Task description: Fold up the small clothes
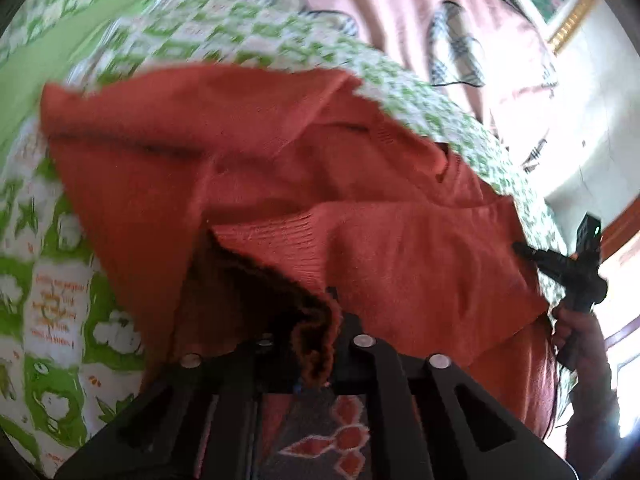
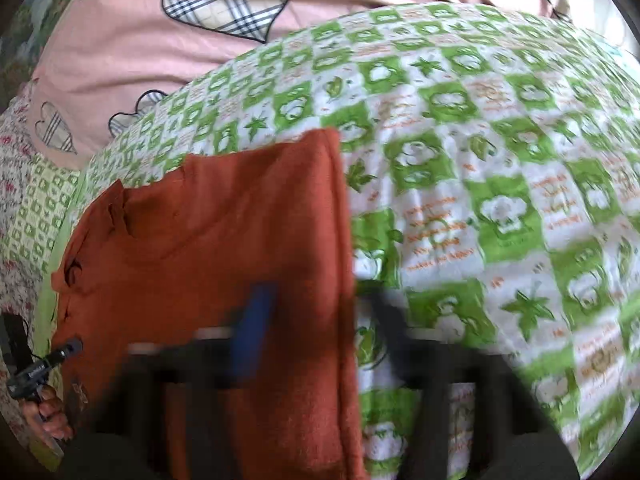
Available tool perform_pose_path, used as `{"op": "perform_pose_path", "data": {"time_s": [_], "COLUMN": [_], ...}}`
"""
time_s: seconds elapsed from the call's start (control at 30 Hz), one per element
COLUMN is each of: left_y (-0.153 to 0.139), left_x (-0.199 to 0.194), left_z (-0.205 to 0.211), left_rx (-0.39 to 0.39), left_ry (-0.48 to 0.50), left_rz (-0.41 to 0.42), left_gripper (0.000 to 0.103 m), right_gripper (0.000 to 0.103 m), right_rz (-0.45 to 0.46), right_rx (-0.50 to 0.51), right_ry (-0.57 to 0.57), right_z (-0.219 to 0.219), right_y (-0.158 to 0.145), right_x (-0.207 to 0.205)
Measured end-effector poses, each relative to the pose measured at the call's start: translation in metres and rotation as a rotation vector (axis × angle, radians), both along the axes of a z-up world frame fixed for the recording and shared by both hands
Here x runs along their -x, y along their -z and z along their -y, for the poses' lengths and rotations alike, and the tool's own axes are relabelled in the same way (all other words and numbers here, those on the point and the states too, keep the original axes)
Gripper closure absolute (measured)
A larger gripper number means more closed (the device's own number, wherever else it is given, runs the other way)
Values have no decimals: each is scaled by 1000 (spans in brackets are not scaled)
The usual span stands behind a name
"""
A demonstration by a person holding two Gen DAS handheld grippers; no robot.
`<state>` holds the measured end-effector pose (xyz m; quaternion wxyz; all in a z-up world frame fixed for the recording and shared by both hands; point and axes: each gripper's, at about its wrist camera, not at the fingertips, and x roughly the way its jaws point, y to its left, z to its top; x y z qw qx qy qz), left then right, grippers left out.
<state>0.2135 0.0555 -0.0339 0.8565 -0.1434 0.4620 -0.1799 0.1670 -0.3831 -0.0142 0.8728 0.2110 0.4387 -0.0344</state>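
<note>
An orange-red knit garment (image 1: 280,168) lies spread on a green-and-white patterned bed sheet (image 1: 52,320). My left gripper (image 1: 324,336) is at the bottom of the left wrist view, shut on a raised fold of the garment's near edge. In the same view my right gripper (image 1: 522,249) shows its tip narrow and pinched on the garment's right edge. The right wrist view is blurred. There the garment (image 2: 224,240) has its right edge between my right gripper's (image 2: 316,300) fingers, one with a blue pad (image 2: 252,328). The left gripper (image 2: 68,348) sits at the garment's left edge.
A pink quilt with plaid hearts (image 2: 132,52) lies across the bed behind the sheet (image 2: 500,184). A hand (image 1: 580,340) holds the right gripper's handle, and another hand (image 2: 48,412) holds the left one. A dark rug with red shapes (image 1: 332,436) shows below the bed edge.
</note>
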Motion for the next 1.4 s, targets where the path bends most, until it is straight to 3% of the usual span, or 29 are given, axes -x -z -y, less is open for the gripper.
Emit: {"op": "perform_pose_path", "data": {"time_s": [0.1, 0.13, 0.3, 0.47, 0.5, 0.53, 0.6, 0.67, 0.73, 0.83, 0.9, 1.0, 1.17, 1.2, 1.27, 1.3, 1.4], "left_y": [-13, -9, 9, 6, 3, -1, -9, -18, -29, -45, -54, -58, -43, -38, -27, -22, -30], "left_x": [2, -1, -1, 9, 14, 18, 26, 29, 26, 7, -12, -49, -117, -128, -149, -156, -155], "left_z": [7, 8, -3, -8, -11, -13, -19, -22, -18, -3, 13, 35, 56, 57, 55, 52, 37], "left_rx": [-32, -62, -54, -100, -111, -124, -155, -179, -207, -263, -306, -397, -536, -557, -560, -539, -461], "left_ry": [5, -4, -25, -19, -21, -26, -36, -47, -55, -60, -55, -43, -45, -43, -16, 2, 5], "left_rz": [55, 47, 1, -13, -6, 4, 21, 41, 75, 110, 144, 176, 139, 124, 83, 50, 63], "left_gripper": [98, 98, 98, 90, 89, 86, 82, 74, 49, 27, 21, 20, 20, 21, 53, 97, 100], "right_gripper": [92, 101, 101, 93, 80, 55, 27, 26, 26, 26, 26, 26, 26, 26, 26, 26, 26], "right_rz": [59, 56, 6, 19, 35, 65, 109, 148, 154, 138, 124, 106, 79, 77, 72, 71, 71], "right_rx": [90, 95, 83, 72, 56, 35, 28, 10, -55, -116, -142, -176, -214, -219, -226, -227, -229], "right_ry": [43, 52, 51, 94, 95, 88, 74, 42, 4, -46, -73, -94, -103, -104, -105, -106, -110], "right_z": [4, 5, 7, -2, -4, -9, -22, -41, -55, -81, -95, -109, -116, -117, -117, -117, -118], "right_y": [-24, -24, -3, -16, -22, -29, -39, -46, -42, -31, -22, -12, -3, -2, -1, 0, 1], "right_x": [12, 12, 9, 18, 24, 32, 46, 62, 70, 79, 83, 88, 91, 91, 91, 92, 93]}}
